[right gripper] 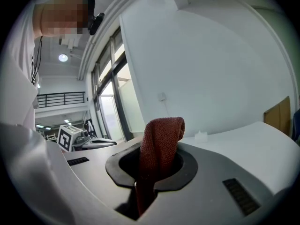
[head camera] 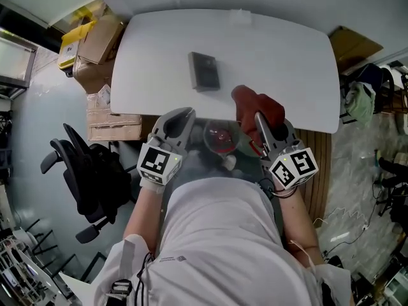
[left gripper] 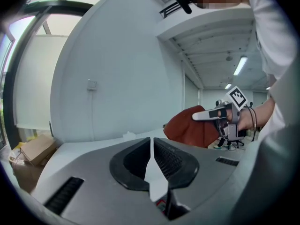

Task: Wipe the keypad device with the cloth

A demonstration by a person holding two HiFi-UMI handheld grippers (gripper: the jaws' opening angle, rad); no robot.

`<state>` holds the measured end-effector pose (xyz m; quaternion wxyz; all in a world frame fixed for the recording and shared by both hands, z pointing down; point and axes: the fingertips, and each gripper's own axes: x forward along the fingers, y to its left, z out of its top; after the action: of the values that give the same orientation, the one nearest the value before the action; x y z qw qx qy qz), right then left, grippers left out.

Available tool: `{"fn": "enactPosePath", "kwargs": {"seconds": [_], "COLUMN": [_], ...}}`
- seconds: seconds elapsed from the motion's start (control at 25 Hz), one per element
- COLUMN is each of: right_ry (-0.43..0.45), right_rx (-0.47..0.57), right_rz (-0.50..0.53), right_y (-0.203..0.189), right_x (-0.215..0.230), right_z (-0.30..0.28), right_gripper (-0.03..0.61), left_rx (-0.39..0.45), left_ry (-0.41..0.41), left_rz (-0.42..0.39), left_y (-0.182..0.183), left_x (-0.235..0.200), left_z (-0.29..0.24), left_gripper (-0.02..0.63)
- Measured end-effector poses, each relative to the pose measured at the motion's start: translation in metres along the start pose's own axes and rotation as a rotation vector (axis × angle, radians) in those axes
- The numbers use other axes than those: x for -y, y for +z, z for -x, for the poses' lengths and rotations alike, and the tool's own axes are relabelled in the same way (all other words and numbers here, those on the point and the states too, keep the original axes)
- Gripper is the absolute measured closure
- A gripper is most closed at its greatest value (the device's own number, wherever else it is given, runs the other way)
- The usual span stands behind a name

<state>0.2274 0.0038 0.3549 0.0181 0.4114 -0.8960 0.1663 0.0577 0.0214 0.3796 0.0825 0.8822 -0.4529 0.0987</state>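
I judge the pick-up done and the wipe itself not yet begun. My right hand-held gripper (head camera: 258, 116) is pinching the cloth (right gripper: 161, 142). In its own view the red weave stands up out of the pinch and folds over at the top, with the jaws clamped on its lower part. In the head view the cloth bunches ahead of that gripper, over the near edge of the tabletop (head camera: 280, 50).

My left hand-held gripper (left gripper: 151, 143) has its jaws pressed together, with only a thin seam between the ribbed pads and nothing in them.

The keypad device (head camera: 204, 71) lies flat on the tabletop, a dark rectangle with nothing touching it. In the head view it sits between ten and eleven o'clock from the right hand-held gripper, well apart from it. From the left one it sits at about one o'clock, somewhat nearer. Neither gripper view shows the device (both look out across bare white surface), so I steer by the head view alone.

The next move, as I read it, calls for carrying the cloth forward and left toward ten o'clock. I would then lower it until the loose fold lands on the device's face. The device looks light and could slide under the stroke, so the closed left hand-held gripper may have to brace its near edge.
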Motion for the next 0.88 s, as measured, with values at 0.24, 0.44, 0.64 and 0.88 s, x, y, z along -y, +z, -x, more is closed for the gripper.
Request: {"fn": "enactPosePath", "kwargs": {"seconds": [0.24, 0.44, 0.64, 0.88], "right_ry": [-0.01, 0.011, -0.001, -0.012], "right_rx": [-0.046, -0.115, -0.182, -0.261], "right_rz": [0.013, 0.005, -0.067, -0.102], "right_y": [-0.007, -0.028, -0.055, -0.083], "right_x": [0.003, 0.003, 0.008, 0.011], "right_z": [-0.058, -0.118, -0.163, -0.198], "right_gripper": [0.525, 0.525, 0.525, 0.525], "left_rx": [-0.09, -0.14, -0.178, -0.231], "left_ry": [-0.065, -0.14, -0.226, -0.321], "left_rz": [0.02, 0.038, 0.038, 0.017], "left_y": [-0.03, -0.055, -0.077, -0.101], "left_x": [-0.036, -0.058, -0.068, -0.082], "left_z": [-0.029, -0.059, -0.078, -0.097], "left_gripper": [0.601, 0.601, 0.6, 0.6]}}
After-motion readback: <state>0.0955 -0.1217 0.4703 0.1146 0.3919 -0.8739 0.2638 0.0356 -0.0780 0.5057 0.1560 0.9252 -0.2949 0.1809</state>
